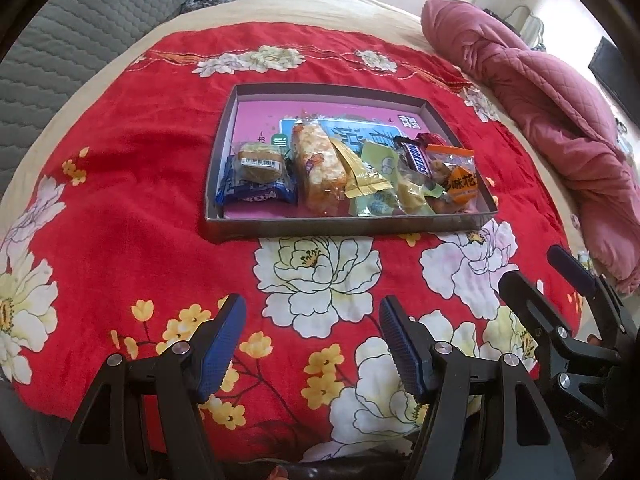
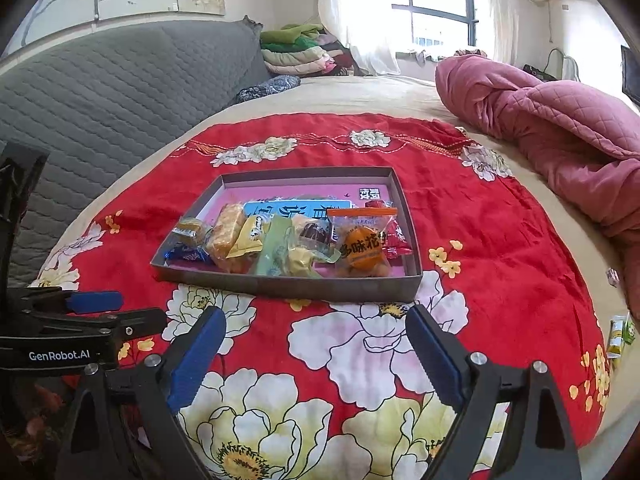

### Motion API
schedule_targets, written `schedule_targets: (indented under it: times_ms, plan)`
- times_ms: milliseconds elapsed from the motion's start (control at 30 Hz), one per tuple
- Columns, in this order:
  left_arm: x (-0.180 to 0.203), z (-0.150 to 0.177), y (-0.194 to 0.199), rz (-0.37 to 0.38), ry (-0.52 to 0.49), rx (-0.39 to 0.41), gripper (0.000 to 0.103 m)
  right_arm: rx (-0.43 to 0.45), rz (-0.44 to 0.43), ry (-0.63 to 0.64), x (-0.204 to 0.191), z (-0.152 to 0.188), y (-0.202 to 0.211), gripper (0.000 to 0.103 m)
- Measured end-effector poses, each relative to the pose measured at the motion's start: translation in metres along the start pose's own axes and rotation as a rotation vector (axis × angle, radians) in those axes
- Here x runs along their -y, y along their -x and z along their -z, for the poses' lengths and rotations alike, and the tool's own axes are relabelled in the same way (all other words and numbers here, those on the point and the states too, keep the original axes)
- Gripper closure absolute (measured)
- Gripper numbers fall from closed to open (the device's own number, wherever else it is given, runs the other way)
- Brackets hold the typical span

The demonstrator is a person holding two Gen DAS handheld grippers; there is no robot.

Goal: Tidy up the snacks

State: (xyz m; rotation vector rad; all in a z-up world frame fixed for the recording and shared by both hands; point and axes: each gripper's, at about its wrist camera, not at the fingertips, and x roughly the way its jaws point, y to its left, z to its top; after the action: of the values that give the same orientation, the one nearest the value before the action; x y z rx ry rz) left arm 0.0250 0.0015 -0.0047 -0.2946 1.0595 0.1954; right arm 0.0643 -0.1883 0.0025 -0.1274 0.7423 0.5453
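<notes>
Snacks (image 1: 320, 168) overlap in tray (image 1: 344, 228) (lower wrappers partly hidden).

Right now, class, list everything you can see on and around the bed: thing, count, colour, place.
Tray: one, grey walls, pink printed floor; on the red cloth.
Wrapped snacks: about eight, mixed colours; in a row along the tray's near side.
Snickers bar: one, brown; among the snacks, toward the tray's right.
Floral cloth: one, red with white and yellow flowers; spread on the bed.
Quilt: one, pink; bunched at the right.
Small packets: two or so, yellow-green; off the cloth, far right.
Folded clothes: one pile, green and pink; by the window.
Left tongs: blue pads, open, empty.
Right tongs: blue pads, open, empty.
</notes>
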Motion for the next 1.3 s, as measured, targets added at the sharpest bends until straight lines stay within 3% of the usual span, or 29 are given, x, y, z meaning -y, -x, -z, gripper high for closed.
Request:
schedule_targets:
  times_ms: [1300]
  plan:
    - [-0.0023, -0.0026, 0.0028, -0.028, 0.008, 0.019, 0.033, 0.023, 0.007, -0.033, 0.0064, -0.0023, -0.0006, 0.012]
